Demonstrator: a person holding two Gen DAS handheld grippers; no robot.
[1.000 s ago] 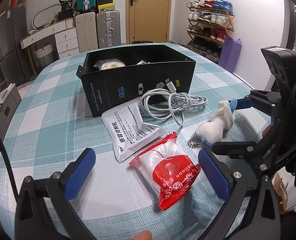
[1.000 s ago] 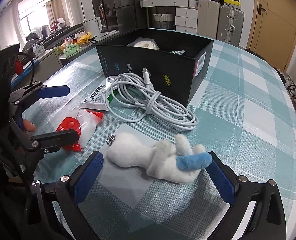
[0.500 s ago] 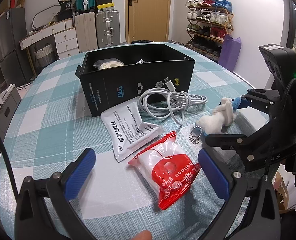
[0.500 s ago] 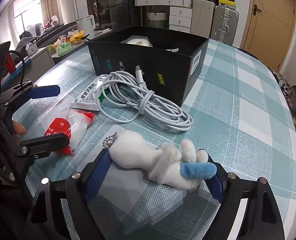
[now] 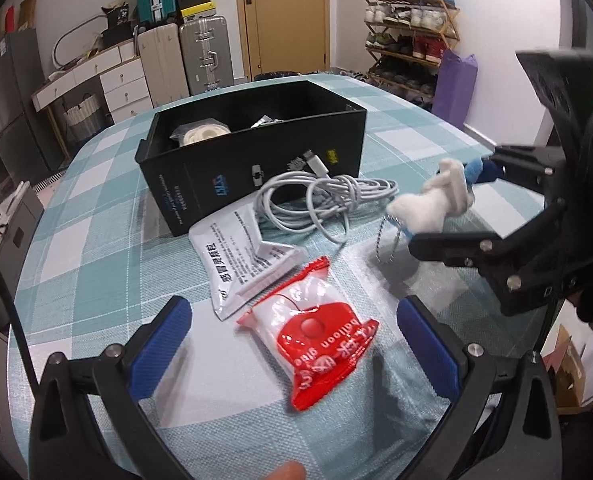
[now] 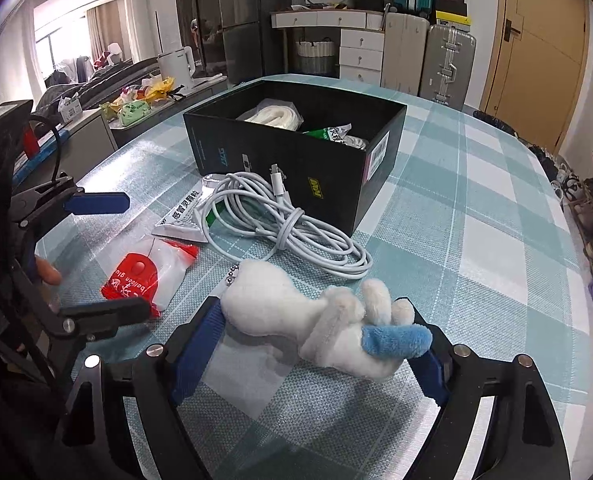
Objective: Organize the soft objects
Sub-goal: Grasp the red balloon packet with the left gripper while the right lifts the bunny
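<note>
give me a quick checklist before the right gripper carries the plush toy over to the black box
1. Right gripper closed on the plush toy, one pad at each end: ok.
2. Toy clear of the table: ok in the left wrist view; its bead chain dangles.
3. White cable lying between toy and black box: not ok, the chain may snag.
4. Box open with room inside: ok.
5. Left gripper open, out of the path: ok.
6. Grip firmness: cannot tell.
</note>
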